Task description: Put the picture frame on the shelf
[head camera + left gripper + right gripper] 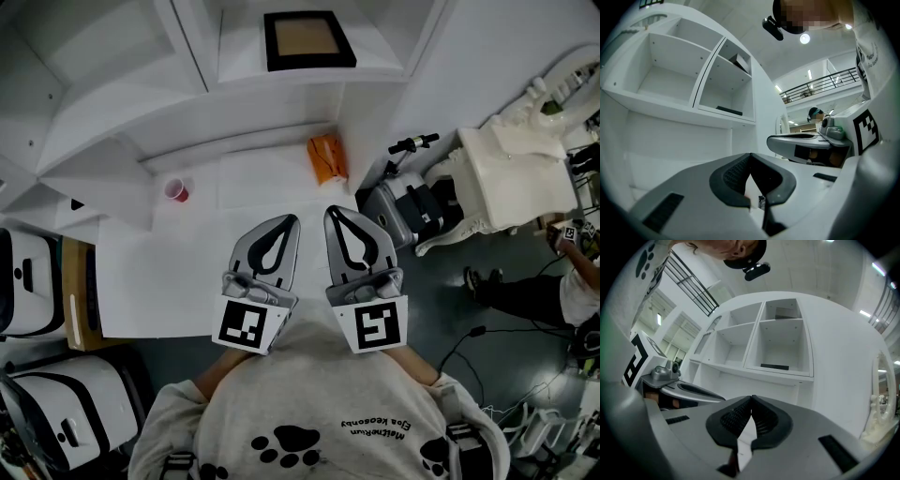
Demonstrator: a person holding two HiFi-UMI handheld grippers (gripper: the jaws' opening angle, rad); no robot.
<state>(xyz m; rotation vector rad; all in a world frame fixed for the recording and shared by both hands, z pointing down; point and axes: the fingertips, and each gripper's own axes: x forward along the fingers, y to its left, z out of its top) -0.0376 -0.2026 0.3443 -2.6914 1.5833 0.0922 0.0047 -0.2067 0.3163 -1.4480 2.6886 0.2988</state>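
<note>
A: Where is the picture frame?

B: At the top centre of the head view. It lies flat in a compartment of the white shelf, with its black border and brown middle facing up. Neither gripper touches it; both are well apart from it, low in the frame.

A: And the grippers?

B: The left gripper and the right gripper sit side by side at lower centre, above the near edge of the white bench, both pointing toward the shelf. In each gripper's own view the jaws are closed tip to tip, with nothing between them.

A: Anything on the bench?

B: A red cup stands at the left of the bench, near the shelf's base. An orange packet lies right of centre, just beside the shelf's upright. Both are clear of the grippers.

A: And off to the right?

B: An ornate white chair stands on the dark floor.
</note>
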